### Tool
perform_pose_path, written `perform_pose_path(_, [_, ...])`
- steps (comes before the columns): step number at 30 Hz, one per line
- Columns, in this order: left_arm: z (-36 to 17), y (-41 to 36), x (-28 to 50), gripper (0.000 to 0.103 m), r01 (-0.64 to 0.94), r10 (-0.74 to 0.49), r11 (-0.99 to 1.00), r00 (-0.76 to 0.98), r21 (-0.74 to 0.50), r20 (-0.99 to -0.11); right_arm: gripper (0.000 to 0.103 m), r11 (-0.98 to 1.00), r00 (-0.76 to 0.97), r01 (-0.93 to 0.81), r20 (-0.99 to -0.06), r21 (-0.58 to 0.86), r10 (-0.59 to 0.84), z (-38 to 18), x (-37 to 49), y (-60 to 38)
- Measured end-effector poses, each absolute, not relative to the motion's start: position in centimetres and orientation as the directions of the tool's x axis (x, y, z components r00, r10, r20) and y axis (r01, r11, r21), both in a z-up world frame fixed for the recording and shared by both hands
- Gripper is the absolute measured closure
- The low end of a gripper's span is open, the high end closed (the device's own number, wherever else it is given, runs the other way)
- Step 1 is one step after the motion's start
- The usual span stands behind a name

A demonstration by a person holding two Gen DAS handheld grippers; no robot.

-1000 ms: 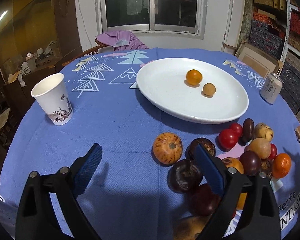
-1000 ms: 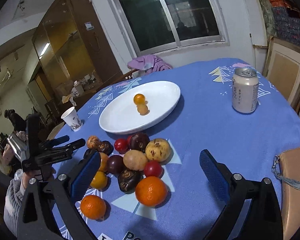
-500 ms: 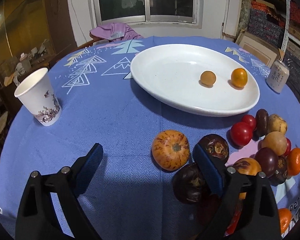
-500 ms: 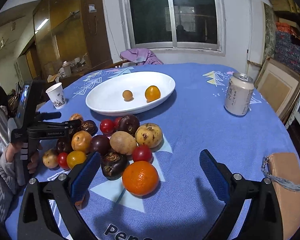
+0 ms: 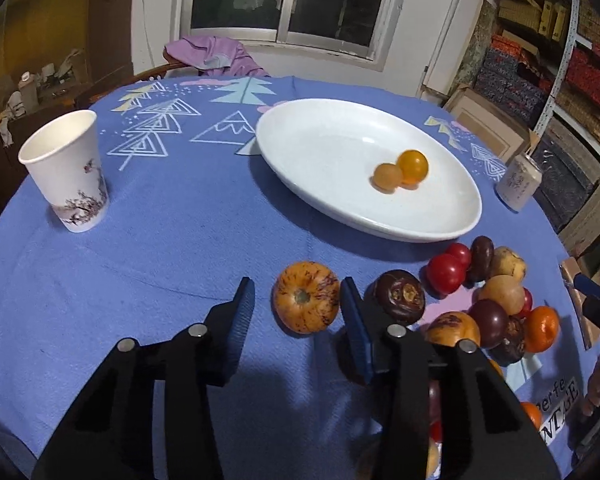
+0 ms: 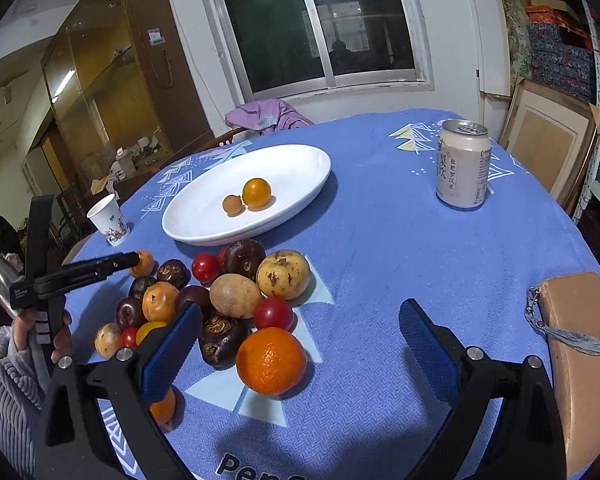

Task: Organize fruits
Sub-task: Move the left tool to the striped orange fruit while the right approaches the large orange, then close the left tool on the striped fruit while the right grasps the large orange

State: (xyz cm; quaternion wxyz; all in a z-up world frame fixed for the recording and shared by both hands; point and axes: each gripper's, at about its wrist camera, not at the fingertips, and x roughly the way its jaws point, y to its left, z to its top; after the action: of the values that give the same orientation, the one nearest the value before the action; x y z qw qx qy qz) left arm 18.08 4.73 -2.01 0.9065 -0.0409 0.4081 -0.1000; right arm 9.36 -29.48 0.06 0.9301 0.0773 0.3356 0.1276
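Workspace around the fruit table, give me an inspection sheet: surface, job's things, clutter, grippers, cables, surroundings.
Surface: round table under a blue cloth printed with trees.
Job's things: white plate holding two small orange fruits; loose fruit pile beside the plate; a striped orange fruit at the pile's edge.
Clutter: paper cup, drink can, tan pouch with a strap.
Grippers: left hand-held gripper, jaws closing either side of the striped orange fruit, pads not yet pressing on it; right hand-held gripper open above the pile, holding nothing.
Cables: nothing seen.
Surroundings: window, wooden cabinet, purple cloth over a chair, stacked boxes.
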Motion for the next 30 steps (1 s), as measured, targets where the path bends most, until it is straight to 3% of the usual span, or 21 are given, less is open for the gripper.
perform_pose_path(7, [-2.8, 3.6, 18.5, 0.061, 0.160, -0.222, 0.975, 0.622, -0.156, -0.751, 0.003, 0.955, 0.733, -0.185, -0.615, 0.233, 0.292, -0.1, 9.6, -29.4])
perform_pose_path(18, [-3.0, 1.6, 18.7, 0.064, 0.178, -0.155, 0.983, 0.654, -0.049, -0.741, 0.007, 0.957, 0.714, -0.237, -0.638, 0.169, 0.289, -0.8, 9.6, -27.8])
perform_pose_path(21, [-2.9, 2.1, 18.8, 0.064, 0.173, -0.176, 0.981, 0.646, -0.082, -0.743, 0.016, 0.954, 0.705, -0.253, -0.644, 0.160, 0.296, -1.0, 9.5, -27.4])
perform_pose_path(26, [-2.8, 2.8, 18.4, 0.064, 0.153, -0.173, 0.984, 0.649, -0.095, -0.741, 0.047, 0.946, 0.664, -0.266, -0.676, 0.183, 0.318, -1.8, 9.8, -27.4])
perform_pose_path(30, [-2.4, 3.3, 17.9, 0.064, 0.138, -0.164, 0.986, 0.658, -0.097, -0.735, 0.050, 0.941, 0.641, -0.286, -0.695, 0.179, 0.327, -2.1, 9.8, -27.0])
